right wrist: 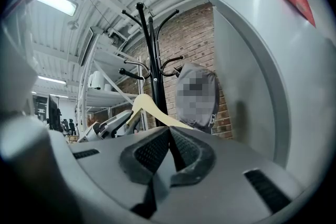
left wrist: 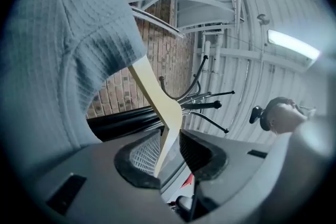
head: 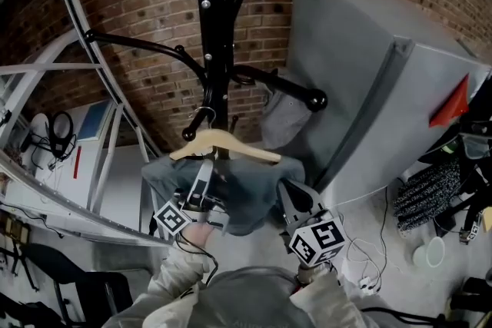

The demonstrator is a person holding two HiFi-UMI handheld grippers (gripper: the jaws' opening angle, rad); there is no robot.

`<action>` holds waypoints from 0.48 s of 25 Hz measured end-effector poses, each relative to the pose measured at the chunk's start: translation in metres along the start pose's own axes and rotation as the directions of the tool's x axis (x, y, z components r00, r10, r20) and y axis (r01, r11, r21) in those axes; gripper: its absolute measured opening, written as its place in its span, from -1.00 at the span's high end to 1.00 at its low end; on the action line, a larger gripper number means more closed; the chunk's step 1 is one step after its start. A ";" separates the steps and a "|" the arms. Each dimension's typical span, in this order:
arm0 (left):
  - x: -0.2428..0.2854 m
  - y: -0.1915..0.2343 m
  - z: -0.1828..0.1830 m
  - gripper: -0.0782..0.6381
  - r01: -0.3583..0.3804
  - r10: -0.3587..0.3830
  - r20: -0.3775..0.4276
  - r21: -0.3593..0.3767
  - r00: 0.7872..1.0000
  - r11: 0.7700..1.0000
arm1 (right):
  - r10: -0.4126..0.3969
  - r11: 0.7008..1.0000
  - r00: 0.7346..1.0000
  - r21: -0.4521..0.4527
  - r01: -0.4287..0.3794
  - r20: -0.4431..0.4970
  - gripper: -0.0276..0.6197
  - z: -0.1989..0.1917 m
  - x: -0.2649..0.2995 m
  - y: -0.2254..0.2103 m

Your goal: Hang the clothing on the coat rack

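1. The left gripper (head: 201, 182) is clamped on the wooden arm of the hanger (head: 224, 144). Its own view shows the wood pinched between its jaws.
2. The shirt (head: 244, 192) drapes over the hanger, held up just before the rack (head: 215, 27). The hanger's hook is close beside the pole, but I cannot tell whether it sits on a peg.
3. The right gripper (head: 296, 200) has its jaws together on nothing, beside the shirt's right edge.
4. A grey cloth (head: 283, 119) hangs from the rack's right peg.
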State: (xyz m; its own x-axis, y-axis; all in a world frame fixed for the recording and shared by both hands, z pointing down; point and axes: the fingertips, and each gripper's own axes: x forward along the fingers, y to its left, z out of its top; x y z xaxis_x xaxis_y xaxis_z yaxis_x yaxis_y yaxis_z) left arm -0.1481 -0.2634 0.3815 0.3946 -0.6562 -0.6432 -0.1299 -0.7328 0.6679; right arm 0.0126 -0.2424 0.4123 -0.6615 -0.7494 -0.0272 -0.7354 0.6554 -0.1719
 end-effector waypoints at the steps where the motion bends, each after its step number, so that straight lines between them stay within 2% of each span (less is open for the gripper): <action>1: -0.004 0.001 -0.002 0.46 -0.014 0.014 -0.011 0.015 1.000 1.000 | 0.004 1.000 1.000 0.001 -0.004 -0.002 0.84 -0.001 0.000 0.002; 3: -0.012 0.003 -0.007 0.49 -0.050 0.052 -0.040 0.070 0.998 0.996 | 0.014 1.000 1.000 0.003 -0.014 -0.009 0.84 -0.003 -0.001 0.005; 4: -0.016 0.003 -0.009 0.50 -0.066 0.074 -0.061 0.126 0.995 0.990 | 0.020 1.000 1.000 0.004 -0.020 -0.012 0.84 -0.004 -0.002 0.007; 6: -0.021 0.002 -0.012 0.57 -0.098 0.127 -0.101 0.251 0.987 0.963 | 0.029 1.000 0.999 0.006 -0.029 -0.018 0.84 -0.006 -0.003 0.011; 7: -0.024 0.002 -0.014 0.60 -0.116 0.153 -0.112 0.283 0.982 0.952 | 0.033 0.999 0.999 0.008 -0.032 -0.020 0.84 -0.007 -0.003 0.013; 12: -0.042 -0.001 -0.021 0.65 -0.165 0.218 -0.128 0.333 0.968 0.928 | 0.048 0.999 0.998 0.016 -0.048 -0.035 0.84 -0.015 -0.005 0.021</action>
State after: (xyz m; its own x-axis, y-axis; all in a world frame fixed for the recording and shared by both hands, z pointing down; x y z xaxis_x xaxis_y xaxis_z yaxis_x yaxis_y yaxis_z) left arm -0.1458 -0.2314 0.4159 0.4696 -0.7716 -0.4290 -0.4886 -0.6319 0.6017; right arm -0.0016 -0.2234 0.4233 -0.7011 -0.7131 -0.0006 -0.7006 0.6889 -0.1860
